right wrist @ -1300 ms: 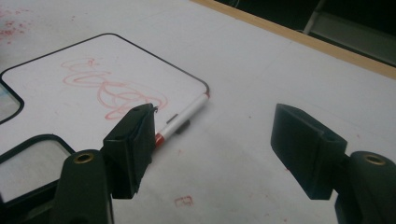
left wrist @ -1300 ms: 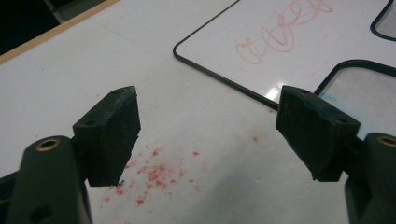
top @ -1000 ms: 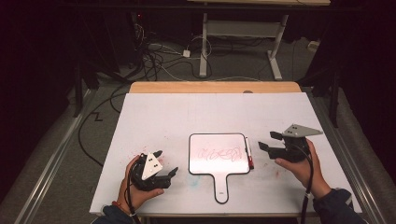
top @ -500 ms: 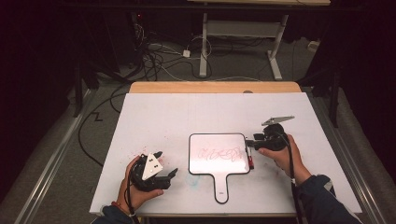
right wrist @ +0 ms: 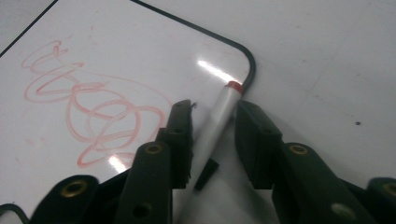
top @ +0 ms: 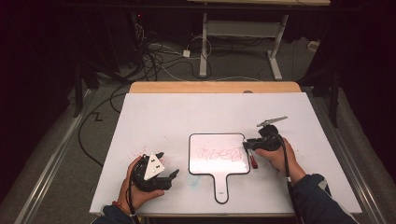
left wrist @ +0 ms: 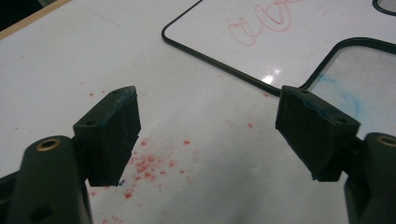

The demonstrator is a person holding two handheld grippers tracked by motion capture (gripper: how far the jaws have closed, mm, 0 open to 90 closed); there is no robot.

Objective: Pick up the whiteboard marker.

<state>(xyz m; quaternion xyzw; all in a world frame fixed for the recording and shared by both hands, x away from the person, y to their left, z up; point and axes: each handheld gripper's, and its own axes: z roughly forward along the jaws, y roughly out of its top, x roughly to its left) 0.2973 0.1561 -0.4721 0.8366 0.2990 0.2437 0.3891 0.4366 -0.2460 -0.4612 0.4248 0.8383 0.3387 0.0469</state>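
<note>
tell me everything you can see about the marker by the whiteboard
The marker is a slim pen with a pale grey barrel, a red end and a dark clip. It lies flat along the right edge of the small whiteboard, red end toward a rounded corner. The right gripper straddles it, jaws on either side, not yet clamped.

White table [top: 163, 116] fills the middle of the high view; bare wood strip along its far edge. Small handled whiteboard [top: 205, 163] lies flat at lower centre, handle toward the bottom edge, red scribble [top: 219, 153] on its face. Red-ended marker [top: 252, 160] lies at the board's right edge. Red specks [left wrist: 149, 163] scattered on the tabletop left of the board; faint blue smear [left wrist: 348, 95] beside the handle.
</note>
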